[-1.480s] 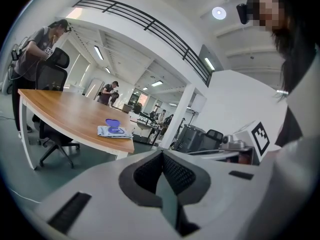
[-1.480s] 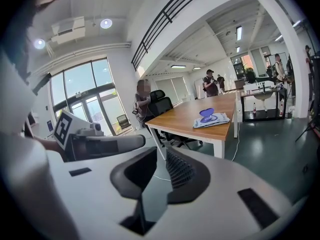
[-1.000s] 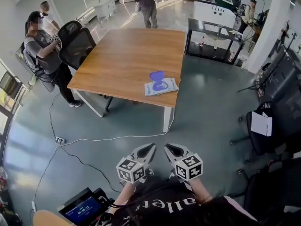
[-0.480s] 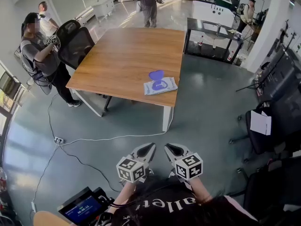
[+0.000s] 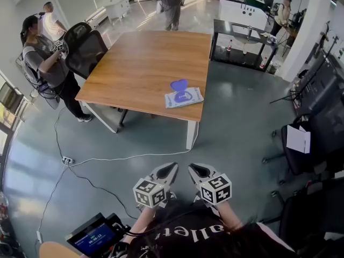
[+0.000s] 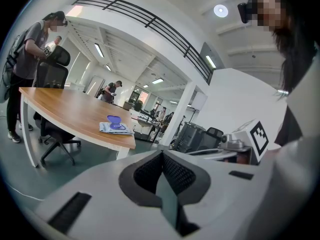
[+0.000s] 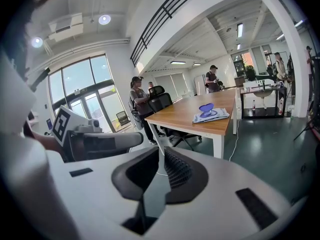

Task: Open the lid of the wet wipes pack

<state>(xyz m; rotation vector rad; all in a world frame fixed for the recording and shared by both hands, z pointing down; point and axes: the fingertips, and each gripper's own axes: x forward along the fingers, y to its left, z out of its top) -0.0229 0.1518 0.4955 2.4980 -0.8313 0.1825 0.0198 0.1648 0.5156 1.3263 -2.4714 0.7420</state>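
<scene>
The wet wipes pack [image 5: 184, 98] lies flat near the front right corner of the wooden table [image 5: 140, 63], its purple lid [image 5: 178, 85] standing up open. It also shows small in the left gripper view as the pack [image 6: 116, 128] and in the right gripper view as the pack [image 7: 211, 115]. My left gripper [image 5: 171, 171] and right gripper [image 5: 194, 171] are held side by side close to the body, over the floor and well short of the table. The left gripper [image 6: 162, 156] is shut and empty. The right gripper [image 7: 161, 154] is likewise shut with nothing in it.
Black office chairs [image 5: 86, 50] and a person [image 5: 45, 58] stand at the table's left side. A white cable [image 5: 123, 157] runs over the floor between me and the table. A dark bench [image 5: 244, 42] stands at the back right, chairs [image 5: 312, 138] to the right, a tablet [image 5: 94, 235] at bottom left.
Both grippers stay where they were, shut. The people in the background have shifted a little; the pack has not moved.
</scene>
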